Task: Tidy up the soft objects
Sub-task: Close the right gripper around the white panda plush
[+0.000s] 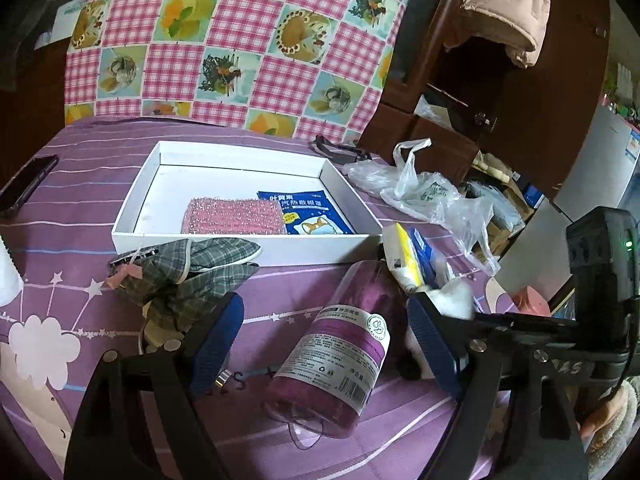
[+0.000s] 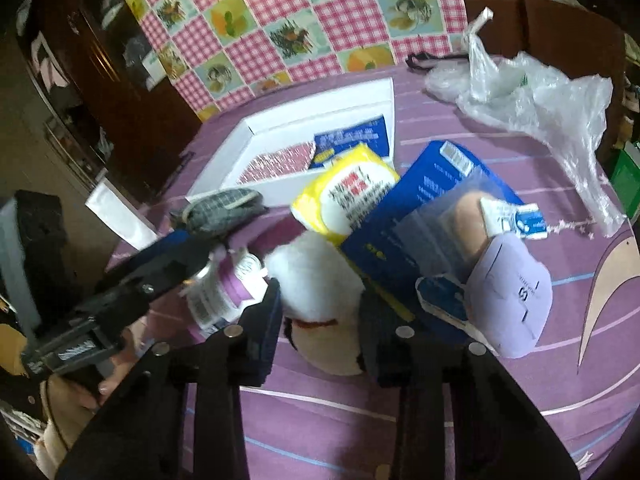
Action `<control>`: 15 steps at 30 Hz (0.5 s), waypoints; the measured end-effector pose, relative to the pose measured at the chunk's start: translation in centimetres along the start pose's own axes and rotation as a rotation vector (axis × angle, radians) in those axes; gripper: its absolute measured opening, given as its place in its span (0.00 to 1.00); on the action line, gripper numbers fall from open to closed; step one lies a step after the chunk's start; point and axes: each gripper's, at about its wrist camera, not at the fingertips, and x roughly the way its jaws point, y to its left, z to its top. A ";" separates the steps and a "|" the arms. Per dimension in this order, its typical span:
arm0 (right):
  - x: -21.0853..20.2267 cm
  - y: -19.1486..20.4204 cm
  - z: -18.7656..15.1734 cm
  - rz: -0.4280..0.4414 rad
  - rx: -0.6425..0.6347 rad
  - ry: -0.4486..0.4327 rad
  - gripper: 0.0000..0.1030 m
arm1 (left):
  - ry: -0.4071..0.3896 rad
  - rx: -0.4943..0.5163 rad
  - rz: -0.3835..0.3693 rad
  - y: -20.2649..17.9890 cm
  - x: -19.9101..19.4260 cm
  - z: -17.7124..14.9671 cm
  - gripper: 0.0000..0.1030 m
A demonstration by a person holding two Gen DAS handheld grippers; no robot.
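Observation:
A white box [image 1: 224, 242] on the purple cloth holds a pink glittery pad [image 1: 232, 216] and a blue packet [image 1: 308, 212]. My left gripper [image 1: 326, 332] is open, its jaws on either side of a purple roll in clear wrap [image 1: 336, 356] that lies on the cloth. A grey plaid cloth item [image 1: 188, 272] lies just beyond the left finger. My right gripper [image 2: 320, 320] is closed around a white fluffy plush [image 2: 316, 276]. A yellow tissue pack [image 2: 348, 192], a blue package [image 2: 404, 216] and a pale purple mask [image 2: 508, 292] lie around the plush.
Clear plastic bags [image 1: 432, 196] lie at the table's right side, also in the right wrist view [image 2: 532, 100]. A phone [image 1: 24, 188] lies at the left edge. A pink checked cloth [image 1: 240, 40] hangs behind the table. Dark wooden furniture [image 1: 460, 92] stands at the right.

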 end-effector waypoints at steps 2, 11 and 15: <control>-0.9 0.2 0.1 0.023 0.006 -0.037 0.36 | -0.007 -0.001 -0.002 0.1 -0.1 0.0 0.82; -2.3 -0.6 0.6 0.049 0.071 -0.105 0.36 | -0.027 0.005 -0.022 -0.4 -0.4 0.1 0.80; -2.8 -2.1 0.9 0.031 0.122 -0.132 0.36 | -0.039 0.040 -0.063 -1.8 -0.5 0.7 0.80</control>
